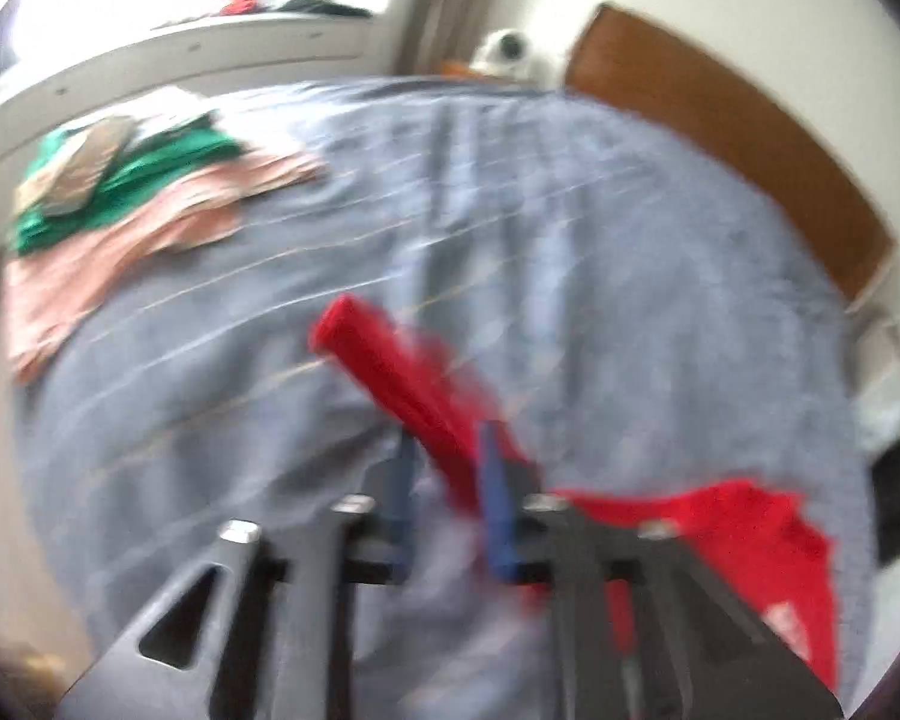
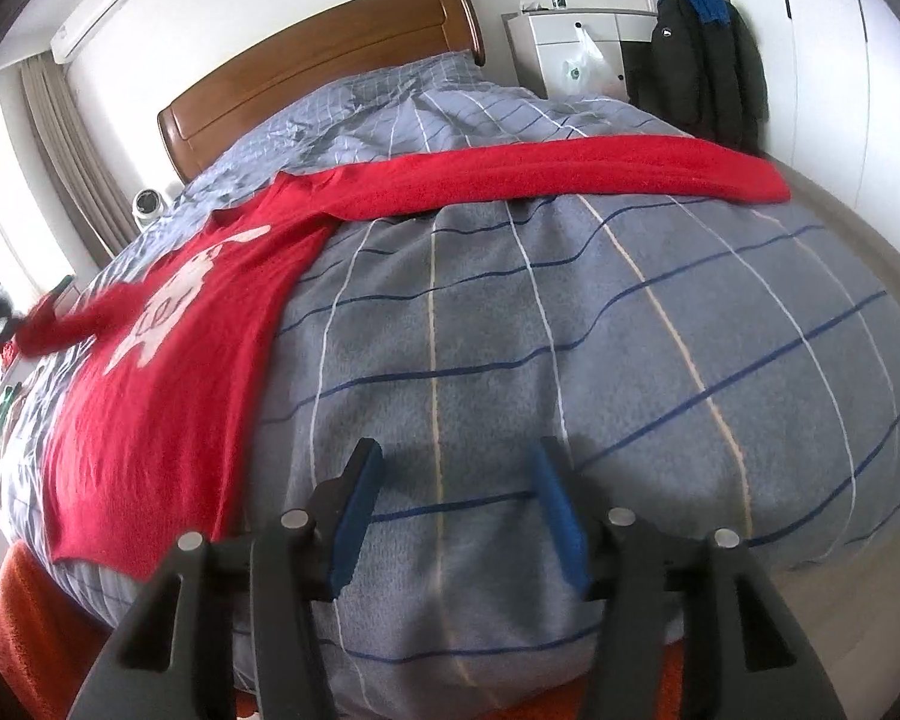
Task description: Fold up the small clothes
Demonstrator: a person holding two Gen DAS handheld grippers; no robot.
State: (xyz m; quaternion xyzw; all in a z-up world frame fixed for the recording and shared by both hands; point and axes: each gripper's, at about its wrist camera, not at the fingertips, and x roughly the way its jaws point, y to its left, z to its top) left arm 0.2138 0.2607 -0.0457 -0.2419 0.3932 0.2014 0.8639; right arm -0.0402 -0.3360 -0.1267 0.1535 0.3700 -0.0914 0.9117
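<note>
- The red sweater [image 2: 168, 372] lies flat on the bed [image 2: 570, 360], one sleeve [image 2: 570, 171] stretched toward the far edge.
- We carry the other sleeve [image 1: 390, 360] between the left gripper [image 1: 447, 480] fingers; blur hides whether the pads pinch it.
- We lay it squarely across the body.
- The right gripper [image 2: 456, 510] hangs half-open, empty, over bare bedding.

The left wrist view looks down along its claw [image 1: 447, 504] over the bed [image 1: 570, 240], close above it, facing the window side and the headboard [image 1: 720, 120]; it is blurred. The right wrist view looks from the bed's foot toward the headboard [image 2: 318, 72]. Both share the red sweater [image 2: 168, 360].
</note>
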